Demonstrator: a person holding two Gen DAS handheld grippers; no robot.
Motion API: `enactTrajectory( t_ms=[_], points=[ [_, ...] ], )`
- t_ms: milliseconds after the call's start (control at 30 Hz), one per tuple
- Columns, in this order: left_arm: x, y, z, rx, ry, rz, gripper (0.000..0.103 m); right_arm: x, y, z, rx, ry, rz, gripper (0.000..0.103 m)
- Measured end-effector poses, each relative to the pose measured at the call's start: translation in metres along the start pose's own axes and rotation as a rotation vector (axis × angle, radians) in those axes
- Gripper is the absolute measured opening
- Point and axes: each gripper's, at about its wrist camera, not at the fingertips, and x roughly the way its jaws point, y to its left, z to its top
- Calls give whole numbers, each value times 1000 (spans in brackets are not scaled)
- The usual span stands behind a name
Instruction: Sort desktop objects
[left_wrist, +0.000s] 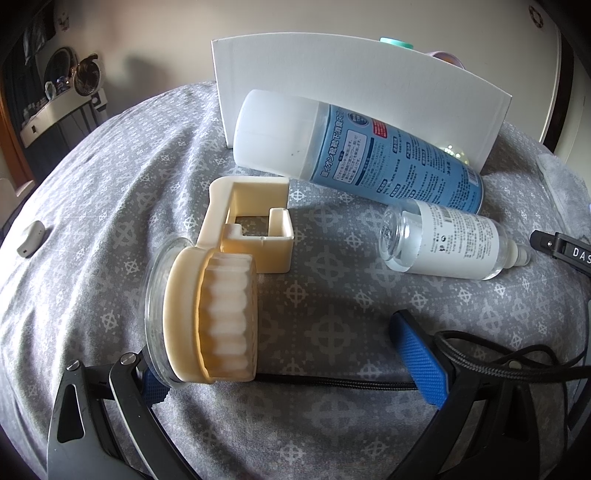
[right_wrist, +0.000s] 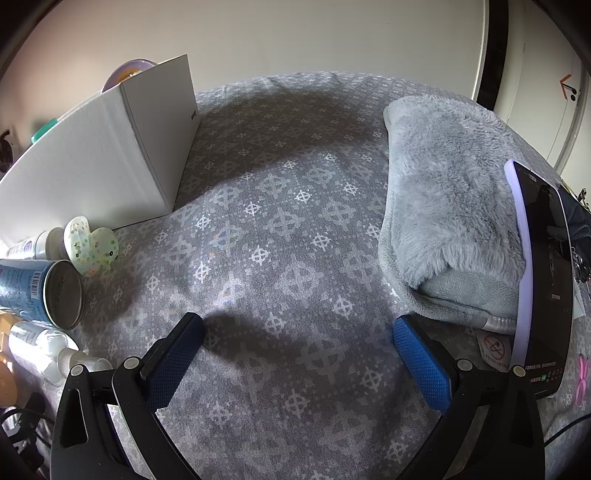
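My left claw (left_wrist: 288, 369), spread, flanks the cream brush (left_wrist: 210, 317) touching its left finger; my right claw (right_wrist: 299, 358) spread over bare counter (right_wrist: 280, 206).

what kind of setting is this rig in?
Probably a home room, a table used as a toiletries spot: grey patterned tablecloth, folded grey fluffy towel, blue-labelled spray can lying down, and a cream brush in its clear round case.

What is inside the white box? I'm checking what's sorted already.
Above the white box rim show a teal lid and a purple container; its wall hides everything lower.
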Motion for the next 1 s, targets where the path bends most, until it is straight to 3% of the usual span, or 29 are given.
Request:
enactTrajectory(
  t_ms=[200,267,367,433,500,567,733,900,1000],
  points=[
    [-27,-14,-11,-124,103,50,103,-1,0,0,0,0,0,103],
    [-58,-16,-18,-198,51,48,103,-1,0,-1,0,0,0,103],
    [-105,-22,-23,-329,-109,-42,103,-1,0,-1,0,0,0,103],
    [-120,-24,-12,-393,-203,-113,103,-1,1,-1,0,0,-1,103],
    [-117,-22,13,-447,-239,-148,103,-2,0,-1,0,0,0,103],
    [-98,-28,46,-454,-205,-183,103,-2,0,-1,0,0,-1,103],
    [-31,-84,58,-433,82,-114,93,-2,1,-1,-1,0,-1,103],
    [14,-108,58,-381,203,3,93,-2,0,-2,-1,0,-1,103],
    [36,-110,55,-384,263,18,94,-1,1,-2,-5,0,-5,103]
  ],
)
